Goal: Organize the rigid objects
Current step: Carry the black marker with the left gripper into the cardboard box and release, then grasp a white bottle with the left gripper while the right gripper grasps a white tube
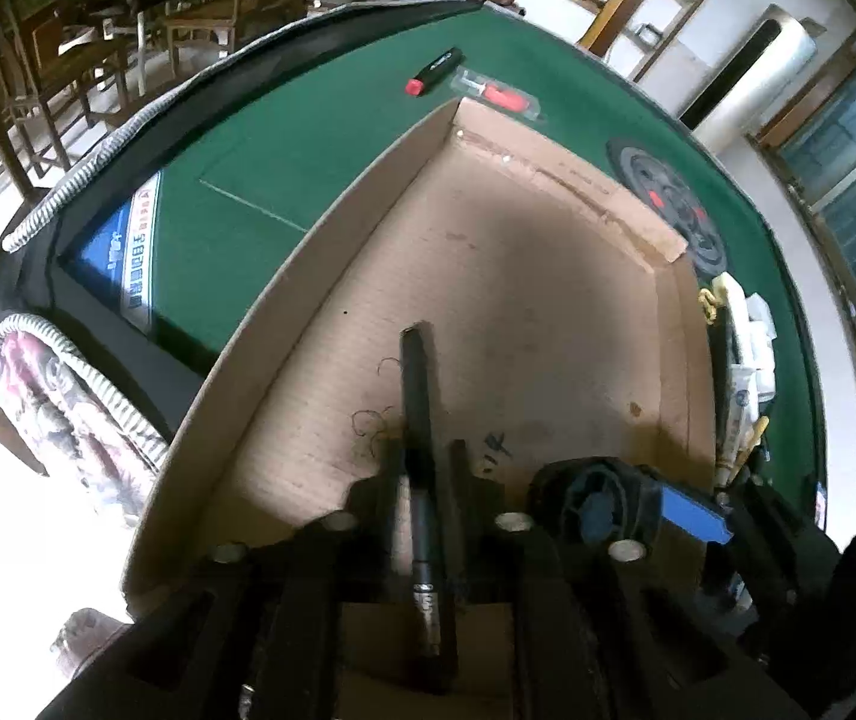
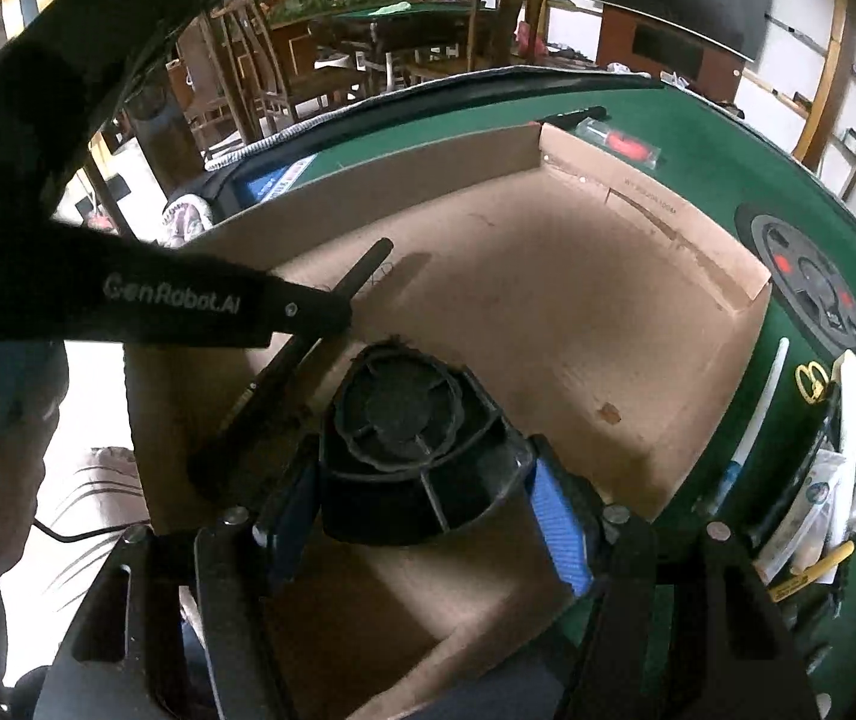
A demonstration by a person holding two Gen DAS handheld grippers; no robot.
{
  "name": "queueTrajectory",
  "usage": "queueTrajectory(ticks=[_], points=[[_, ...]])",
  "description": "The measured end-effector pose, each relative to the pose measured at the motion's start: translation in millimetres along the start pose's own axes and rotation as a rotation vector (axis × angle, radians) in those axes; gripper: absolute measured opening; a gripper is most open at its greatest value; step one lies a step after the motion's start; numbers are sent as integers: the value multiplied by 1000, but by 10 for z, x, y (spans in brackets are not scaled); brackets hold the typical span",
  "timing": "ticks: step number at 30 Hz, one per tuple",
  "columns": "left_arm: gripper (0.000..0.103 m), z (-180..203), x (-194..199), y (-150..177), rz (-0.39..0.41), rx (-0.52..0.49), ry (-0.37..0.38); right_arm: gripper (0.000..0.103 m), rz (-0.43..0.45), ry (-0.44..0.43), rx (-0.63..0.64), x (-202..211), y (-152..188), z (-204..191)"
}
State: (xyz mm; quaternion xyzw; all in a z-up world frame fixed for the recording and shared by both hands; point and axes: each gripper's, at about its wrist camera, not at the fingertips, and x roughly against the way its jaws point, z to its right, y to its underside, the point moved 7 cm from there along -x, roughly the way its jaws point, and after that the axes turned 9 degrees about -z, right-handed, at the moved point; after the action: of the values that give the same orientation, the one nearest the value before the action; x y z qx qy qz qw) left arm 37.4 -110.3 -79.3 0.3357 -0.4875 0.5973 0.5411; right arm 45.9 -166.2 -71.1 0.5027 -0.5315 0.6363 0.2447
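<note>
A shallow cardboard box (image 1: pixel 368 192) lies open on the green felt table (image 1: pixel 308 138). My left gripper (image 1: pixel 425 462) is shut on a black marker pen (image 1: pixel 416 384) and holds it over the box floor. The same pen (image 2: pixel 362 273) and left gripper arm (image 2: pixel 188 306) show in the right wrist view. My right gripper (image 2: pixel 428 480) is shut on a black round ribbed plastic piece (image 2: pixel 410 414), held between blue pads (image 2: pixel 554 516) above the box's near part. That piece also shows in the left wrist view (image 1: pixel 596 498).
On the felt beyond the box lie a black pen with a red end (image 1: pixel 434 69) and a red tool in a clear packet (image 1: pixel 500 97). A black round disc (image 1: pixel 668 204) sits at the right. White packets and tubes (image 2: pixel 848 456) pile beside the box's right wall.
</note>
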Motion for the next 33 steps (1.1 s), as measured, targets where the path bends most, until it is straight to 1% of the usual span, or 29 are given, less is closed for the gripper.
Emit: queueTrajectory(ticks=[1,2,4,6,8,9,11,12,14,15,16,17,18,20,23,25,26,27,29,33], points=[[64,-11,33,1,21,10,6,69,8,-17,-3,18,4,3],[68,-22,74,-1,49,20,11,70,18,-37,-10,39,5,13],[74,-14,202,11,109,32,39,77,60,-90,-32,143,22,31],[74,15,300,21,140,34,60,77,102,-134,-58,257,35,74],[74,72,437,33,198,37,78,77,140,-187,-110,382,77,153],[75,129,501,50,231,25,76,77,158,-230,-143,467,122,203],[81,298,600,92,308,-13,52,77,195,-294,-186,622,221,296],[85,400,624,117,342,-36,41,77,212,-305,-206,690,277,349],[87,613,666,174,386,-101,49,76,234,-307,-251,790,404,472],[88,748,673,215,395,-146,52,71,243,-302,-285,843,499,569],[88,881,660,261,392,-197,49,67,245,-298,-309,874,564,646],[88,1018,645,308,389,-243,45,66,241,-289,-342,905,661,748],[88,1124,634,343,391,-267,49,64,237,-280,-363,925,732,818],[88,1297,592,397,376,-297,72,63,233,-252,-406,962,875,974],[88,1491,508,483,317,-329,113,58,200,-211,-446,1006,1103,1165],[88,1580,405,525,243,-344,140,54,173,-182,-471,1026,1274,1248],[88,1624,350,559,208,-349,153,53,157,-179,-491,1042,1371,1283],[88,1680,307,603,184,-360,161,49,141,-176,-513,1052,1463,1335],[88,1761,259,663,170,-377,163,45,115,-160,-563,1060,1646,1409],[88,1884,235,804,168,-427,127,43,31,-100,-675,1017,1958,1552]])
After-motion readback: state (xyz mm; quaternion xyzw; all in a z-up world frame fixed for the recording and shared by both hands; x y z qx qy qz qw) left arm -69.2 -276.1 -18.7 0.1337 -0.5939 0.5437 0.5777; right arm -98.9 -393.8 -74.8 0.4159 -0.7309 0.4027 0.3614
